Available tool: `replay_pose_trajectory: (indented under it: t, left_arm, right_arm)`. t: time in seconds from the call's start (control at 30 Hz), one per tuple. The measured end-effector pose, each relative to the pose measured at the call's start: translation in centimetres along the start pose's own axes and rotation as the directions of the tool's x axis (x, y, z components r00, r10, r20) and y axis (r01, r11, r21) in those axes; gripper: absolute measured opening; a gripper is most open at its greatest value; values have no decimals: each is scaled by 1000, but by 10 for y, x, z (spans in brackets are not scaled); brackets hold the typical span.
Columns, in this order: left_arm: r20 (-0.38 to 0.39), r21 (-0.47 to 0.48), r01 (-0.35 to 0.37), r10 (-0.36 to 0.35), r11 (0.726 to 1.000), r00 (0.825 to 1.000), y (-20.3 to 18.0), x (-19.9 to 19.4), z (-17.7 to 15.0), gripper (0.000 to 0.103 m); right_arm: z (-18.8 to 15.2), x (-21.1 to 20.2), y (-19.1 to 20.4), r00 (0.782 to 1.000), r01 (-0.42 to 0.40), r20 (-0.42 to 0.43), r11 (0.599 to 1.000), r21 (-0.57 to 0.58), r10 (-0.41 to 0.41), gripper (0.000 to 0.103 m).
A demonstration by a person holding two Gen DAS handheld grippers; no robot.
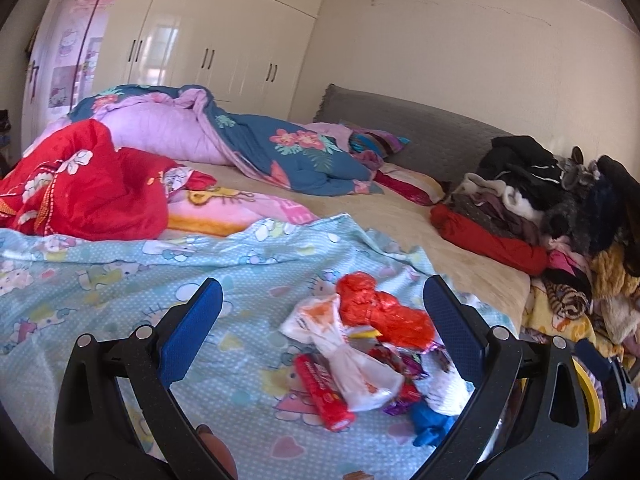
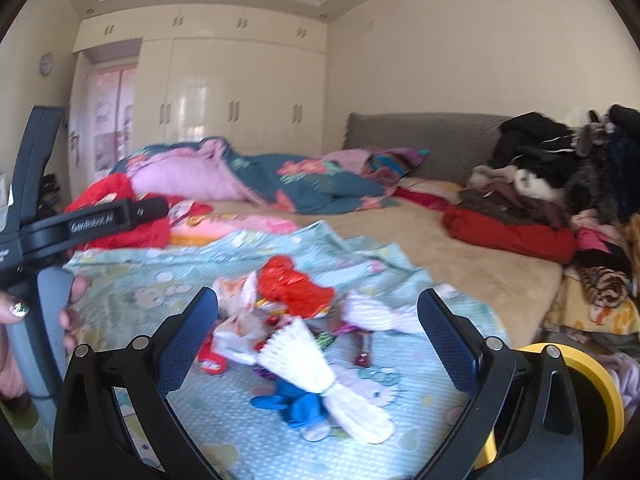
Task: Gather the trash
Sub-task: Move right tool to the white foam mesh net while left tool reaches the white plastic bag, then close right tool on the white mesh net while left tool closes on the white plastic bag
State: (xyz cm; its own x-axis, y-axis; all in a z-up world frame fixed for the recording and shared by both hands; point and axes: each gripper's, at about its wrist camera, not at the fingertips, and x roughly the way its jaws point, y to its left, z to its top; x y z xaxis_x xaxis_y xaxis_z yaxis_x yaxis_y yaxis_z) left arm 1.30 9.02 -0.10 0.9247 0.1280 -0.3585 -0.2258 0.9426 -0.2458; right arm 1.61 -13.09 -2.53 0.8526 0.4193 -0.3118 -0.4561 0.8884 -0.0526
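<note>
The trash is one small heap on the light blue cartoon-print sheet (image 1: 120, 280) near the bed's foot corner. Counted in the left wrist view: one crinkled red plastic bag (image 1: 380, 308), one white bag with orange print (image 1: 344, 352), one red tube-shaped wrapper (image 1: 324, 392), one blue piece of soft plastic (image 1: 430, 426), one white crumpled paper (image 1: 446, 390), and a few purple foil scraps (image 1: 408, 364) too small to count. The right wrist view adds one white pleated wrapper (image 2: 316, 380), fanned at the top and tied at the waist, lying over the blue piece.

Left gripper (image 1: 323, 332): two blue textured fingers (image 1: 192, 332) spread wide, holding nothing, the heap lying between them toward 5 o'clock. Whether the right-hand finger touches the white paper beside it cannot be told.

Right gripper (image 2: 318, 336): fingers equally wide, empty, framing the heap, the pleated wrapper at 6 o'clock between them.

A round yellow bin (image 2: 596, 392) with a smooth rim sits at 4 o'clock in the right view. At 9 o'clock a hand (image 2: 24, 312) grips the other black tool.

On the bed: one red quilt (image 1: 80, 184) at 10 o'clock, one blue floral quilt (image 1: 280, 152) with lilac lining at 12, one heap of clothes (image 1: 560, 208) at 2, against a grey padded headboard (image 1: 420, 128). Glossy cream wardrobes (image 1: 208, 40) stand behind.
</note>
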Motion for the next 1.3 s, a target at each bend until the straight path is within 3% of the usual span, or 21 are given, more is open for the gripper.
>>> replay_pose_trajectory:
  t: [0.3, 0.57, 0.73, 0.83, 1.1, 1.3]
  left_arm:
    - [-93, -24, 9, -11, 1000, 996, 21, 39, 1, 92]
    - [-213, -26, 66, -70, 997, 975, 12, 84, -12, 92]
    - [-278, -17, 102, -103, 995, 955, 10, 116, -24, 92]
    - [-321, -8, 83, -81, 997, 944, 14, 136, -30, 92]
    - [-433, -79, 113, -136, 991, 891, 33, 181, -40, 92]
    - [-474, -125, 132, -176, 983, 863, 36, 196, -47, 92]
  right_arm:
    - [-9, 37, 5, 988, -70, -138, 997, -31, 65, 97]
    - [-28, 68, 7, 960, -111, -265, 991, -80, 86, 97]
    - [-38, 84, 14, 941, -133, -327, 984, -123, 86, 97]
    - [-39, 88, 15, 938, -147, -333, 981, -126, 98, 97]
    - [-44, 106, 16, 920, -161, -383, 973, -164, 88, 97]
    - [-46, 114, 16, 909, -185, -403, 970, -155, 109, 94]
